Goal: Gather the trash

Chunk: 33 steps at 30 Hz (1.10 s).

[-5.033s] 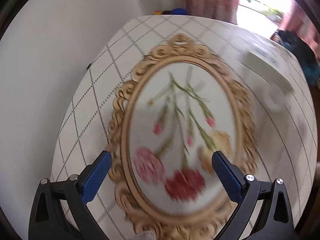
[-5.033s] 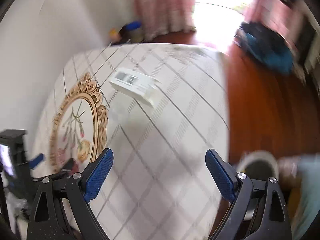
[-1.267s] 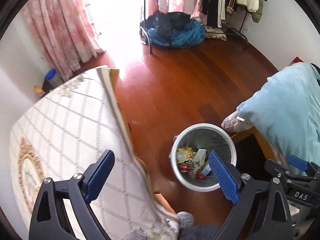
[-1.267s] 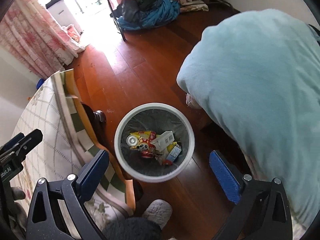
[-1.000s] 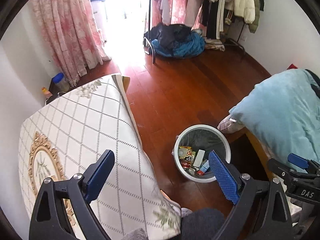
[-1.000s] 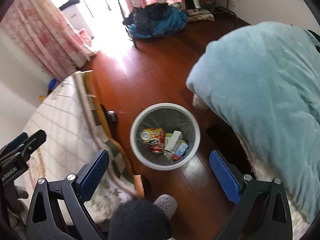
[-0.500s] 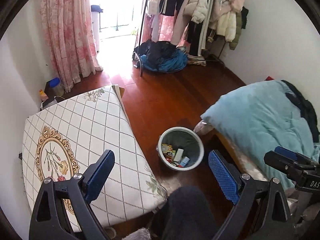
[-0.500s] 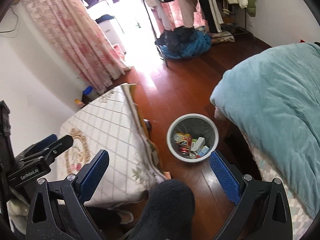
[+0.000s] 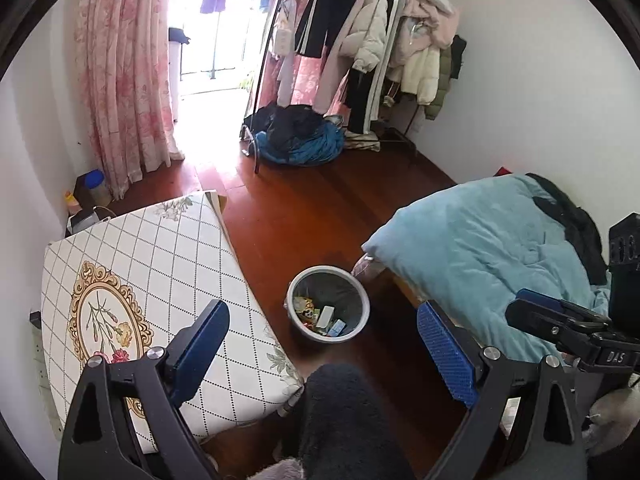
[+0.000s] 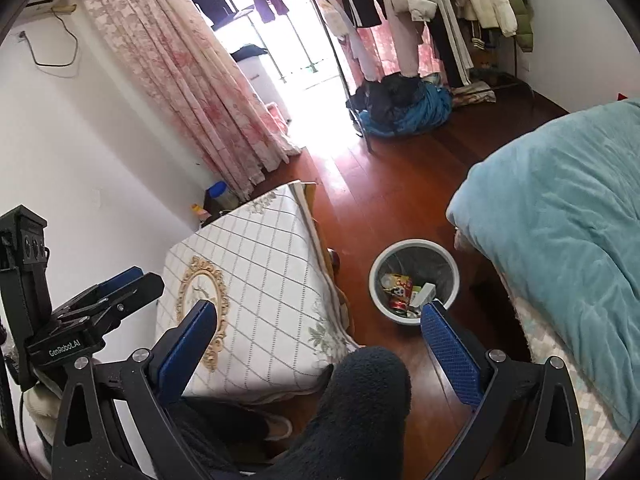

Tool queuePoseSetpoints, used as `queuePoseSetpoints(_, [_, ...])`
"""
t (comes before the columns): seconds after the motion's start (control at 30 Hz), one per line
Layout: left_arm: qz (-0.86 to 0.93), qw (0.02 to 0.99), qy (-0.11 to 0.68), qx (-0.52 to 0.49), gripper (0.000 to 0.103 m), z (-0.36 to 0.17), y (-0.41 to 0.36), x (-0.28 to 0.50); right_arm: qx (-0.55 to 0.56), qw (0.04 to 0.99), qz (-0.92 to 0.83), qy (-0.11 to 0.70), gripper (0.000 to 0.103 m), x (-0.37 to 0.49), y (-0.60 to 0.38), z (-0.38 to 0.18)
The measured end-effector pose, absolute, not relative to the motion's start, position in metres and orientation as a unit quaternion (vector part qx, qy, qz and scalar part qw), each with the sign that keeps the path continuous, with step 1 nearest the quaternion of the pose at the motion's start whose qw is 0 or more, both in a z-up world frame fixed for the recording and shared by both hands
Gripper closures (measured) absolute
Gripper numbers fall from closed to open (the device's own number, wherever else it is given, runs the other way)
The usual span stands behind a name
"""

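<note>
A round grey trash bin stands on the wooden floor between the table and the bed, with several wrappers and small boxes inside. It also shows in the right wrist view. My left gripper is open and empty, held high above the floor. My right gripper is open and empty, also high up. Each gripper shows in the other's view, the right one and the left one.
A table with a checked cloth and an oval flower motif stands left of the bin. A bed with a blue blanket is on the right. A clothes rack, a clothes pile and pink curtains are at the back. A dark-clad leg is below.
Both grippers have risen and pulled back from the bin, so the whole room shows. The boxes seen earlier on the table are no longer there. Both grippers stay open.
</note>
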<state>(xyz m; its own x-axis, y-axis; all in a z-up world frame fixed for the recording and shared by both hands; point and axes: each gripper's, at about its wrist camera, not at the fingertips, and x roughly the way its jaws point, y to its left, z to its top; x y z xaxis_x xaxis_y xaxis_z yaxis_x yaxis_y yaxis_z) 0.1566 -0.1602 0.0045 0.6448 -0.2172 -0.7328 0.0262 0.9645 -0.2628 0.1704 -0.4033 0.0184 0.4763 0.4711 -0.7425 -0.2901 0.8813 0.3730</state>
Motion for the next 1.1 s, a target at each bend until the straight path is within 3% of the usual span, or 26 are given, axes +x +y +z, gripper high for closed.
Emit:
queuePoseSetpoints(0.87, [-0.054,0.902,0.410,-0.122,0.007,0.014,-0.148,0.131,0.077,0.844,0.250,0.467,0.000,0.155,-0.385,0.036])
queuePoseSetpoints(0.93, [-0.054,0.902,0.409,-0.123,0.000,0.015,-0.147,0.131,0.077,0.844,0.251,0.467,0.000,0.157,-0.386,0.035])
queuePoseSetpoints(1.1, [-0.055,0.903,0.408,-0.125,0.000,0.016,-0.147,0.129,0.077,0.844,0.250,0.467,0.000,0.156,-0.384,0.036])
